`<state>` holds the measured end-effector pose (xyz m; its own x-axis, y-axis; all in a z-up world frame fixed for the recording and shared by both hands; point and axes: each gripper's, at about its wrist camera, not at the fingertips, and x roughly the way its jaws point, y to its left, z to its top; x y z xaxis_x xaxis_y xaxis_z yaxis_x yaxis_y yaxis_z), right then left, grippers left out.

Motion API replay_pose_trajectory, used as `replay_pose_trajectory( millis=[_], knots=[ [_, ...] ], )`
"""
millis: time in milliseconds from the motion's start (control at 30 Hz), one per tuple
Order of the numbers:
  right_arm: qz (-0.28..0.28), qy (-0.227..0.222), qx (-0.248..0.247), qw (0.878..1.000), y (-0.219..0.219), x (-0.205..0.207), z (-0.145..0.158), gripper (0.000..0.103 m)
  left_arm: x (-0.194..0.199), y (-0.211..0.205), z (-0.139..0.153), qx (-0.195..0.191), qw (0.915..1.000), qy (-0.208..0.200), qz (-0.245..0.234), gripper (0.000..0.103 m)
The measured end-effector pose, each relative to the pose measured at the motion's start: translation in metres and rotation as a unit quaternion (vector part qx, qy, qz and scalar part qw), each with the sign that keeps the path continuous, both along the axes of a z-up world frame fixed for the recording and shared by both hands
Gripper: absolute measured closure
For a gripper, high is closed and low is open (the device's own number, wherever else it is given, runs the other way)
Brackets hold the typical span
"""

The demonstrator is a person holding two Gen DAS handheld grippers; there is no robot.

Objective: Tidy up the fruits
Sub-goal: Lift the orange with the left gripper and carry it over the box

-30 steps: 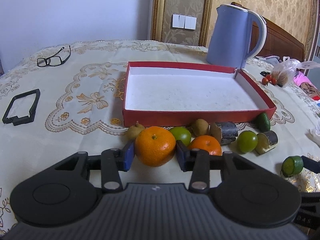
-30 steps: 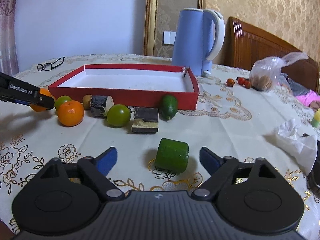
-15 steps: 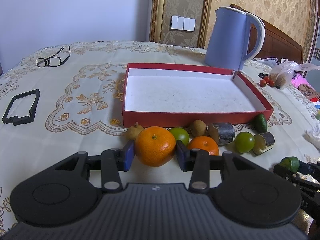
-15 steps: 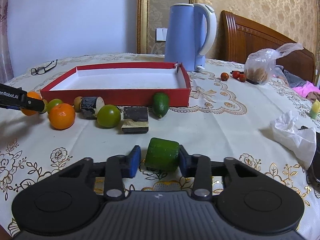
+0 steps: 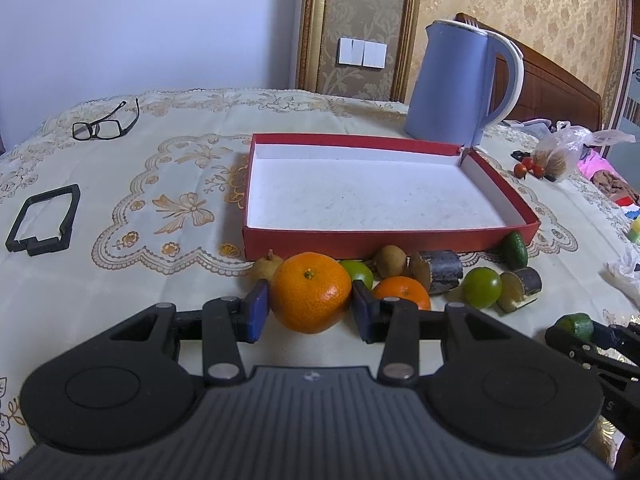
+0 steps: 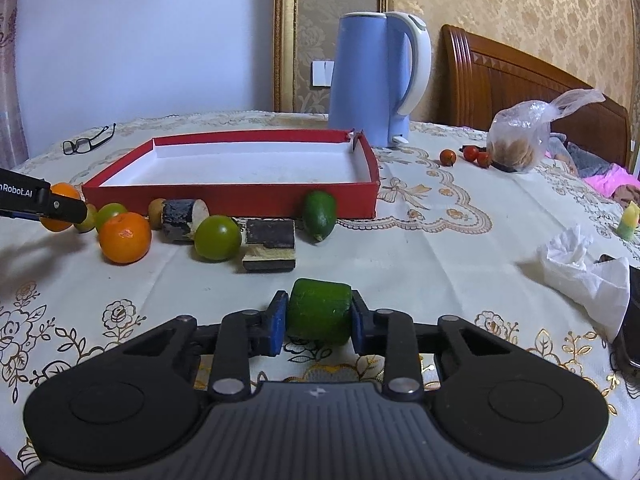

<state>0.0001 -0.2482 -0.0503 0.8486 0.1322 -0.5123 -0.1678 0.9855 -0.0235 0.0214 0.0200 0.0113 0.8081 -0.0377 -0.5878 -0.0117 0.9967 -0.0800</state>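
My left gripper is shut on a large orange, held above the cloth in front of the empty red tray. My right gripper is shut on a green cut fruit piece, held off the table. It also shows in the left wrist view. Along the tray's front lie a second orange, two green round fruits, small brown fruits, two dark cut chunks and a green avocado-like fruit.
A blue kettle stands behind the tray. Glasses and a black frame lie on the left. A plastic bag, small red tomatoes and crumpled tissue lie on the right.
My right gripper closed on the green piece and lifted it. My left gripper rose slightly with the orange still in it.
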Motion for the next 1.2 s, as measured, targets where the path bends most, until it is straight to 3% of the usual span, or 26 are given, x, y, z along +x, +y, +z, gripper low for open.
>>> replay_pose_trajectory(
  millis=[700, 1200],
  knots=[
    [0.027, -0.040, 0.009, 0.999, 0.010, -0.002, 0.021, 0.073, 0.007, -0.005, 0.018, 0.011, 0.9994, -0.031, -0.011, 0.063],
    [0.041, -0.079, 0.022, 0.996, 0.017, 0.004, 0.045, 0.073, 0.054, -0.016, 0.033, 0.025, 0.9985, -0.047, -0.013, 0.063]
  ],
)
